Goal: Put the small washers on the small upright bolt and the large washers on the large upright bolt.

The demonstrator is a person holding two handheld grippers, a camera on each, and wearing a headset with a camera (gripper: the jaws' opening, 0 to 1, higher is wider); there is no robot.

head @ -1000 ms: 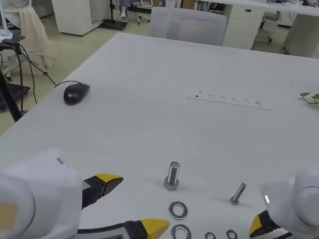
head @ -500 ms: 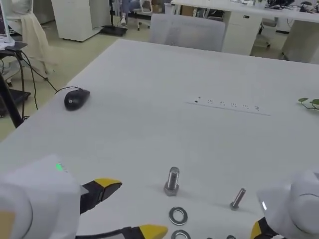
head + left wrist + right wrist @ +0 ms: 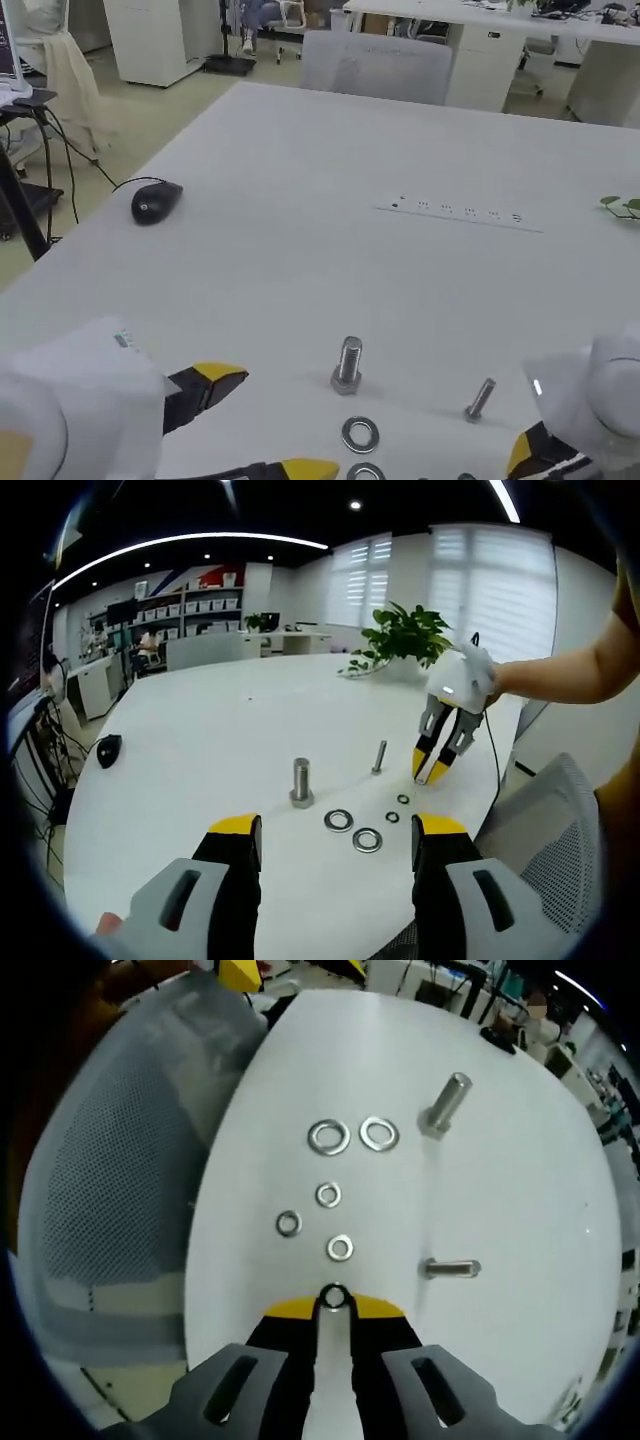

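Small washer (image 3: 335, 1297) sits nipped at the very tip of the right tongs (image 3: 335, 1306), jaws drawn almost together on its rim, the ring facing the right gripper view. Judgement: held by the edge so the hole is free to drop over a shank. These tongs hang above the desk (image 3: 300, 230), over neither bolt.

Bearings from the right tong tips, right gripper view:
- small upright bolt (image 3: 450, 1269) at 3 o'clock, near
- large upright bolt (image 3: 445, 1105) at 1 o'clock, farther
- three loose small washers (image 3: 328, 1194) at 12 o'clock, flat, scattered, not touching
- two large washers (image 3: 329, 1137) beyond them, side by side, near the large bolt's foot

Both shanks look bare, so the sorting is barely begun.

Left tongs (image 3: 338, 827) are spread wide and empty, low over the desk, with the large washers at 12 o'clock in their own view. They are likely staged for the big rings while the right works the small ones.

Next calls for a carry toward 3 o'clock, with the hole centred over the small bolt's top. Risk: with so thin a rim grip, the washer could twist or slip.
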